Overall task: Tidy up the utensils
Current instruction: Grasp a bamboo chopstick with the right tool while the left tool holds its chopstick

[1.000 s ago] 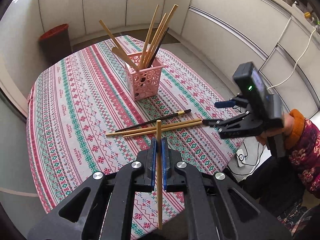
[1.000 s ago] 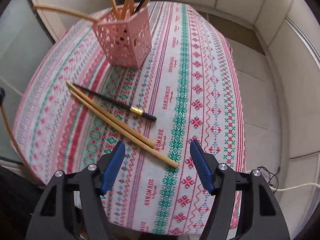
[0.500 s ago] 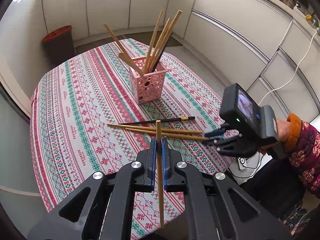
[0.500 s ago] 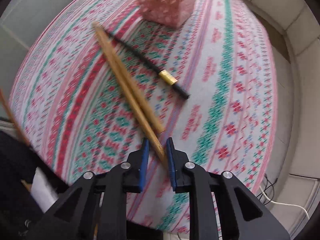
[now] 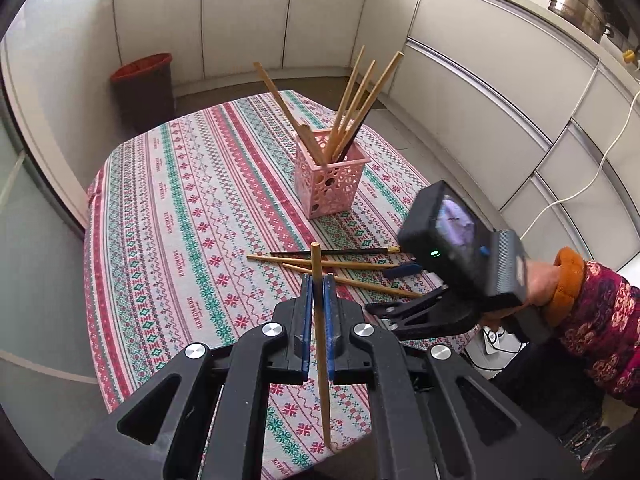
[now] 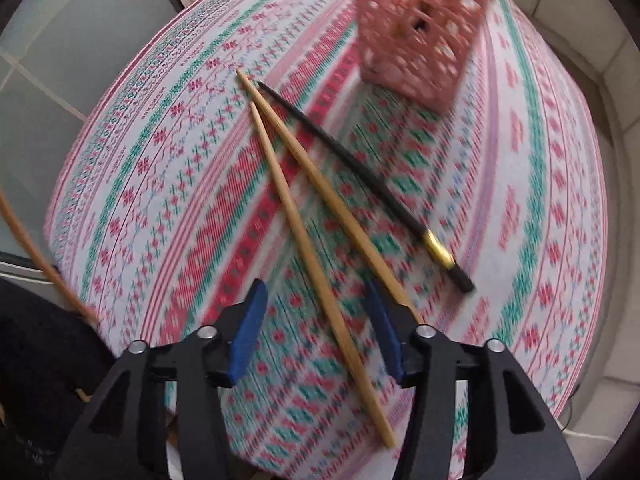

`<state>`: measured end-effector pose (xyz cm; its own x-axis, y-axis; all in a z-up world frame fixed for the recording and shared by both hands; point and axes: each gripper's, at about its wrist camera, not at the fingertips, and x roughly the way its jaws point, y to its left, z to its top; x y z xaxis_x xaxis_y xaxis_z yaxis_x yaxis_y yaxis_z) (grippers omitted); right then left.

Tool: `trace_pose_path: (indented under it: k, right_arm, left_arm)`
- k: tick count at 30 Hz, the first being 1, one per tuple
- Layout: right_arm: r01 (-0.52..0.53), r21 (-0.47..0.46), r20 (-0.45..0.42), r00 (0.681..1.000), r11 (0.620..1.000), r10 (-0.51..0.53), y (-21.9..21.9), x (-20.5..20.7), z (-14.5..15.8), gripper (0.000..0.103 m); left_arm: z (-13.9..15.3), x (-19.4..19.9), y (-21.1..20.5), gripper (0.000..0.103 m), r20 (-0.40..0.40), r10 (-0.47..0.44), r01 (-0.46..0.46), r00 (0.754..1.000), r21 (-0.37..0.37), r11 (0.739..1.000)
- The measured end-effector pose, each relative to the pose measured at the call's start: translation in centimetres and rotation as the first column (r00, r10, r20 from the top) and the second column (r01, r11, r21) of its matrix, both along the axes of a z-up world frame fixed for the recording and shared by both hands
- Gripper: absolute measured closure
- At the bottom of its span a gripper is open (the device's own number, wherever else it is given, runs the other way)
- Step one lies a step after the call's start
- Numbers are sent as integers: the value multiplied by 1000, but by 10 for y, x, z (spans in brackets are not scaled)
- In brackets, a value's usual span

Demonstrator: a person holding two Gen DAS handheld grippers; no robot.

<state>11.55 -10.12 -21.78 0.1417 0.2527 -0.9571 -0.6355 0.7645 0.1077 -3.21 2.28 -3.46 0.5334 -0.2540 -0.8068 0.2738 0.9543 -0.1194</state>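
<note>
My left gripper is shut on a wooden chopstick and holds it upright above the table's near edge. A pink lattice holder with several chopsticks stands mid-table; it also shows in the right wrist view. Two wooden chopsticks and a black chopstick lie on the cloth before it. My right gripper is open, jaws straddling the nearer wooden chopstick. It shows in the left wrist view low over the chopsticks' right ends.
A patterned tablecloth covers the table. A red-rimmed bin stands on the floor beyond it. White cabinets run along the right, with a white cable hanging there.
My right gripper closed on the nearer wooden chopstick, then opened again wide around it; that chopstick now lies skewed from the other. The left gripper kept its chopstick and drew back slightly.
</note>
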Motion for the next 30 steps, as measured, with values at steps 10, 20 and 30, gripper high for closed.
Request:
trace_pose_path:
  k: [10, 20, 30]
  right_arm:
    - [-22, -40, 100, 995, 999, 26, 92, 28, 5, 77]
    - [-47, 11, 103, 994, 999, 45, 108, -7, 28, 97]
    - [-31, 197, 200, 980, 980, -9, 44, -56, 91, 97]
  left_arm:
    - [16, -6, 37, 97, 37, 86, -85, 996, -25, 996]
    - [29, -10, 44, 97, 63, 98, -95, 993, -51, 994]
    - [-96, 97, 50, 91, -362, 284, -316, 888, -30, 948]
